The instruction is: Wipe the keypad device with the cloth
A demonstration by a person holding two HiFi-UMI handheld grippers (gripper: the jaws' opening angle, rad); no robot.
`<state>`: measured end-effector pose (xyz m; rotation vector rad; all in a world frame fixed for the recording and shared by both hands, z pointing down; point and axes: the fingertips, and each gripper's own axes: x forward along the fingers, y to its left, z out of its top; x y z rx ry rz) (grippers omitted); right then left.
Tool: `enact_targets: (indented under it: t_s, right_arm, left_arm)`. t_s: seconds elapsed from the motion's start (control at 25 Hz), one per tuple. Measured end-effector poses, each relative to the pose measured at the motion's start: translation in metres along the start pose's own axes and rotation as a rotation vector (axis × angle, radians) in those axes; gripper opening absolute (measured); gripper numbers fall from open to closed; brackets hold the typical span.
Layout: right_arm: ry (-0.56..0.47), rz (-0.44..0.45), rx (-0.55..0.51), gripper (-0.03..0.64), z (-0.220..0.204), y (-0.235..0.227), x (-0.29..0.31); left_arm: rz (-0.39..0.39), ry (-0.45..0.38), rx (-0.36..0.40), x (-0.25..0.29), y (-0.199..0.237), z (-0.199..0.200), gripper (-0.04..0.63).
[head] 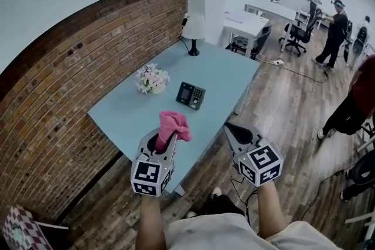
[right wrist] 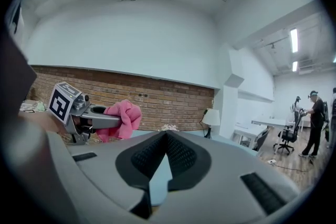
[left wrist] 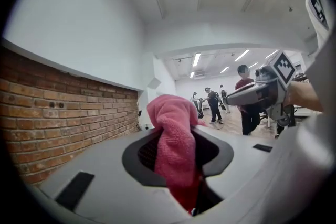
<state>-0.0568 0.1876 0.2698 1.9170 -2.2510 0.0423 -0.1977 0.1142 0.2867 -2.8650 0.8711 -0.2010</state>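
A black keypad device stands on the light blue table, past both grippers. My left gripper is shut on a pink cloth, held up in the air near the table's front edge. The cloth bulges up out of the closed jaws in the left gripper view. To the right, my right gripper hangs beside the table's corner, shut with nothing between its pads. The right gripper view also shows the left gripper with the cloth.
On the table stand a pot of white flowers left of the keypad and a white lamp at the far end. A brick wall runs along the left. People, office chairs and white desks fill the room beyond.
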Motion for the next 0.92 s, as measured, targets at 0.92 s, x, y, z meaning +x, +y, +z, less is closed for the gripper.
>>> enact_targets:
  t_s: [0.92]
  right_arm:
    - [0.015, 0.027, -0.024, 0.015, -0.008, 0.003, -0.014]
  left_arm:
    - [-0.001, 0.002, 0.004, -0.01, -0.015, 0.01, 0.149]
